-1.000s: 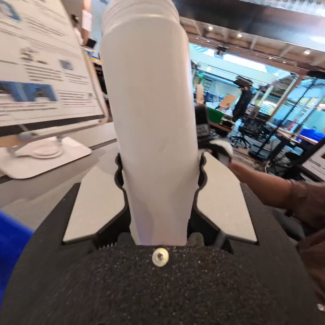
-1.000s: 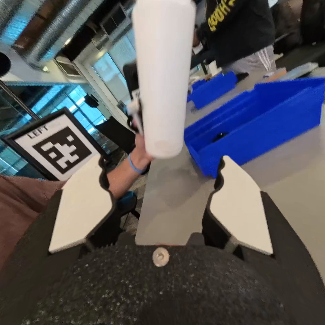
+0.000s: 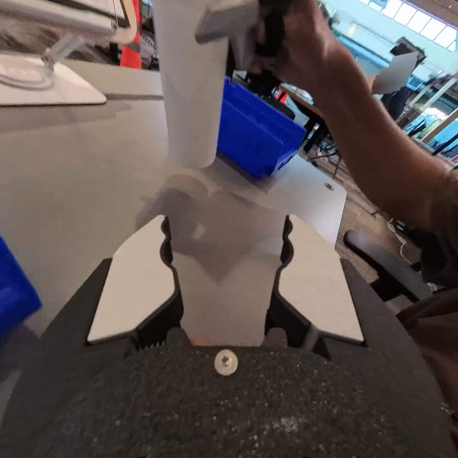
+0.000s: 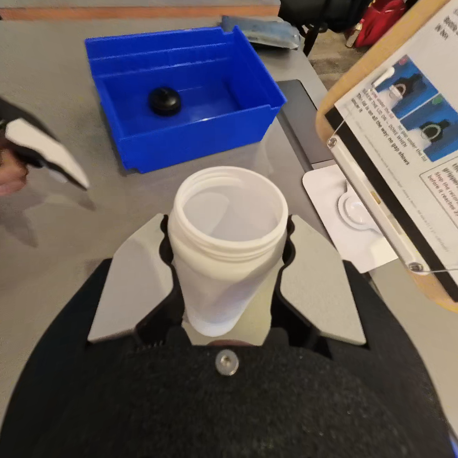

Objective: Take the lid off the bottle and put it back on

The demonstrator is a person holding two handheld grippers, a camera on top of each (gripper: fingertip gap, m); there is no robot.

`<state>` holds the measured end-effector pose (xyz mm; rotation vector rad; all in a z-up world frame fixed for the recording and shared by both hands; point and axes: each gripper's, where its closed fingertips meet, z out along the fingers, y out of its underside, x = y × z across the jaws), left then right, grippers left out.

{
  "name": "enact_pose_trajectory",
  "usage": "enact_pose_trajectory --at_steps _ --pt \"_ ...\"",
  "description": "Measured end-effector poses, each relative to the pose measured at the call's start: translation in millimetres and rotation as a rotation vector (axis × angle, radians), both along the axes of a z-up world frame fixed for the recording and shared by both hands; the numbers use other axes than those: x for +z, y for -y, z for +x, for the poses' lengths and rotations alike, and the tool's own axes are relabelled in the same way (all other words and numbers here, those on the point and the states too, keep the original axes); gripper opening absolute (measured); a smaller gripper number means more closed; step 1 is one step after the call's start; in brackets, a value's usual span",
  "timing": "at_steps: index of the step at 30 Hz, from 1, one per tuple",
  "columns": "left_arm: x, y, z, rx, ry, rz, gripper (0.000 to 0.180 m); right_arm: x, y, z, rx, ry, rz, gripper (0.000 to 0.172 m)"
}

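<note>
The white bottle [image 4: 228, 247] has no lid, and its open threaded mouth faces the right wrist camera. My right gripper [image 4: 227, 218] is shut on it, with both pads pressed on its sides. In the left wrist view the bottle [image 3: 190, 99] hangs upright just above the grey table [image 3: 74, 173], held from the right by a finger [image 3: 218, 27] of the right gripper. My left gripper [image 3: 226, 218] is open and empty, a short way back from the bottle. The black lid [image 4: 164, 100] lies in the blue bin [image 4: 188, 141].
A tilted sign board [image 4: 396, 124] on a white base [image 4: 347, 218] stands right of the bottle. The left gripper's finger [image 4: 49, 153] shows at the left edge. A second blue bin [image 3: 12, 285] sits at the left. The table's edge [image 3: 339, 223] is on the right.
The bottle passed from my left gripper to my right. The right pads closed on it. The left gripper let go and drew back, and the bottle now faces mouth-first to the right camera.
</note>
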<state>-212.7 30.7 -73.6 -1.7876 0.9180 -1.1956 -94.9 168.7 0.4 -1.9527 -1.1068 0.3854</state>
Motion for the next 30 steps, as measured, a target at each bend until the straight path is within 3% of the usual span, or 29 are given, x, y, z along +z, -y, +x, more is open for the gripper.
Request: enact_pose_trajectory --at_steps 4,9,15,18,22,25,30 --pt "-28.5 14.2 -5.7 0.021 -0.107 0.045 0.080 -21.6 -33.3 -1.9 -0.055 -0.105 0.023 0.088" --pt "-31.9 18.1 -2.7 0.010 -0.119 0.070 0.078 -33.4 -53.1 -7.2 -0.091 -0.190 0.120 0.088" --pt "-43.7 18.5 2.9 -0.033 -0.143 0.048 0.077 -35.5 -51.9 -11.1 -0.003 -0.206 0.110 0.089" --pt "-50.6 19.9 5.1 -0.050 -0.182 0.067 0.078 -29.9 -51.9 -8.1 0.025 -0.205 0.153 0.101" --pt "-51.3 26.8 7.8 -0.079 -0.197 0.088 0.079 -18.5 -45.9 5.5 -0.074 -0.305 0.197 0.108" --pt "-53.1 30.3 10.0 -0.096 -0.202 0.088 0.080 -30.0 -35.0 6.0 -0.148 -0.428 0.187 0.115" --pt "-58.0 35.6 14.6 -0.121 -0.215 0.078 0.080 -61.3 -38.8 2.3 -0.196 -0.477 0.164 0.123"
